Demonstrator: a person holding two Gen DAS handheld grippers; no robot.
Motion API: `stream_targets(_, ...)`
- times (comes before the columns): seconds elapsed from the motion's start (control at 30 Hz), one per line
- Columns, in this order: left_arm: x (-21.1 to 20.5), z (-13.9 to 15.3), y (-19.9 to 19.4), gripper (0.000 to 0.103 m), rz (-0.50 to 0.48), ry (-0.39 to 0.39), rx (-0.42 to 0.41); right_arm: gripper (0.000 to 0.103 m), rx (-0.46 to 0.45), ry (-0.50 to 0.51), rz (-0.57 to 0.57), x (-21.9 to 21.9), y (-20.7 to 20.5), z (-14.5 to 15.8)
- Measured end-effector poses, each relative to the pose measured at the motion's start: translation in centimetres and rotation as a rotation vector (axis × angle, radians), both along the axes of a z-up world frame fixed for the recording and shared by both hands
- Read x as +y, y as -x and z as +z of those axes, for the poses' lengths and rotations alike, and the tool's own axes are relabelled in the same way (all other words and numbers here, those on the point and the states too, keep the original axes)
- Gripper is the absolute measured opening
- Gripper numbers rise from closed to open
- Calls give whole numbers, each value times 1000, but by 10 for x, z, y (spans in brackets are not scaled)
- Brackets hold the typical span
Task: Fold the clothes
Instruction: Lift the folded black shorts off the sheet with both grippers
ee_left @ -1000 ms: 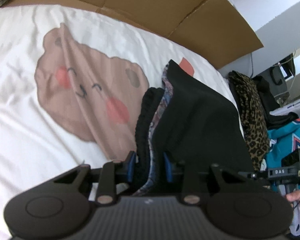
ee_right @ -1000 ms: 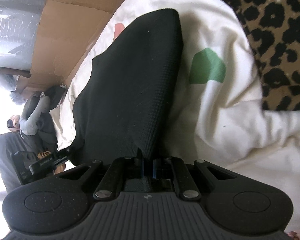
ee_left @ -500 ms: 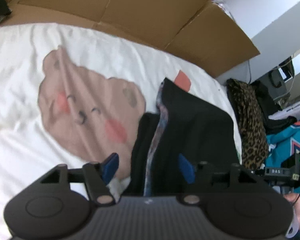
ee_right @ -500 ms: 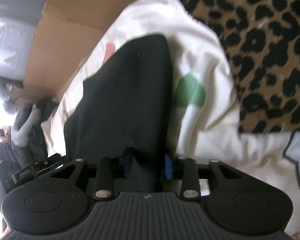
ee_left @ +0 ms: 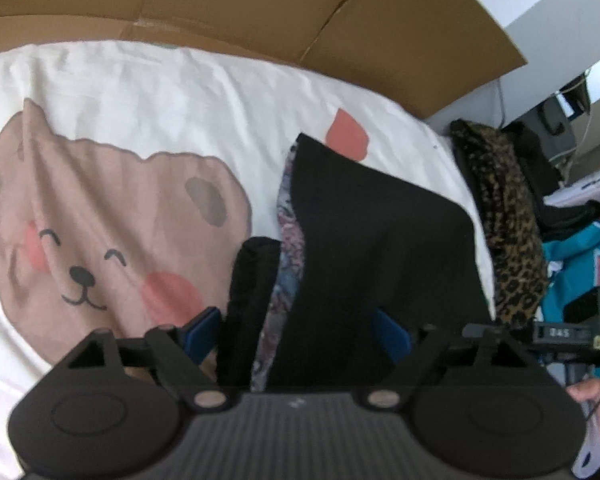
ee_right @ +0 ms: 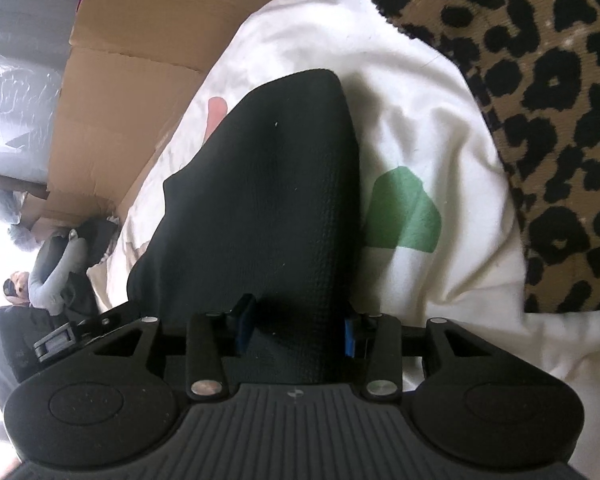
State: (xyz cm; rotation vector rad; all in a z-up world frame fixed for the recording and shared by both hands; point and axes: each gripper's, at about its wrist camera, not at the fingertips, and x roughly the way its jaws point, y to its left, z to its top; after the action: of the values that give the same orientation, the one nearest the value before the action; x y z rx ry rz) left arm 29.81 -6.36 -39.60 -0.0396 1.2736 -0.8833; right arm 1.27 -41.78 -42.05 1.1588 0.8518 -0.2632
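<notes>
A folded black garment (ee_left: 380, 240) tops a small stack on the white bear-print sheet (ee_left: 120, 92). Under it show a patterned garment's edge (ee_left: 288, 248) and a black knit piece (ee_left: 252, 292). My left gripper (ee_left: 296, 332) straddles the near end of the stack. Its jaws are opening, and the blue pads (ee_left: 202, 330) stand clear of the cloth. In the right wrist view the same black garment (ee_right: 260, 200) runs away from my right gripper (ee_right: 296, 330). That gripper's jaws are opening too, with the garment's near edge lying loose between them.
Flattened cardboard (ee_left: 260, 8) borders the far side of the sheet. A leopard-print fabric (ee_right: 540, 120) lies to the right, beside a teal jersey (ee_left: 580, 264). The right gripper's body (ee_left: 572, 332) and a hand (ee_left: 596, 412) show at the left view's right edge.
Both grippers went from pinching the cloth to standing apart. The left one widened a lot and drew back from the stack. The right one let go of the black garment's edge.
</notes>
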Motion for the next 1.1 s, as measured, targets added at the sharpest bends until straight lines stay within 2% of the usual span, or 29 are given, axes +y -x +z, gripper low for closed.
stream_targets(0.07,-3,-4,-1,86,2,-10,9,45,-5,1,6,-1,2,1)
stream_targets(0.13,-5,-7,-3,88,2,-15,13,37,-9,8,10,0,3,2)
stream_targets(0.27,-9,-8,-4,91,6,-16,23,34,-17,11,4,1,4,5)
stream_targets(0.33,-11,-7,-4,80,-11,-17,18,28,-24,17,6,1,5,7)
stream_targets(0.4,-11,-4,-5,57,-29,-17,2,27,-29,27,8,2,4,10)
stream_targets(0.47,-12,-1,-7,49,-41,-11,-10,27,-29,35,10,3,3,11)
stream_targets(0.57,-13,0,-9,50,-47,-11,-8,28,-25,46,9,3,2,12)
stream_targets(0.7,-14,-3,-13,71,-40,-18,19,31,-13,35,-2,4,-2,6)
stream_targets(0.8,-17,-6,-17,84,-38,8,48,37,-15,28,-5,5,-4,3)
stream_targets(0.83,-18,-7,-18,85,-36,15,52,37,-14,21,-8,5,-4,2)
stream_targets(0.97,-19,-13,-23,87,-14,42,58,38,-18,7,-20,5,-3,-5)
stream_targets(1.03,-21,-14,-24,85,-13,44,70,39,-24,1,-25,4,-4,-6)
stream_targets(1.1,-21,-13,-25,60,-16,36,74,37,-33,-2,-29,3,-4,-5)
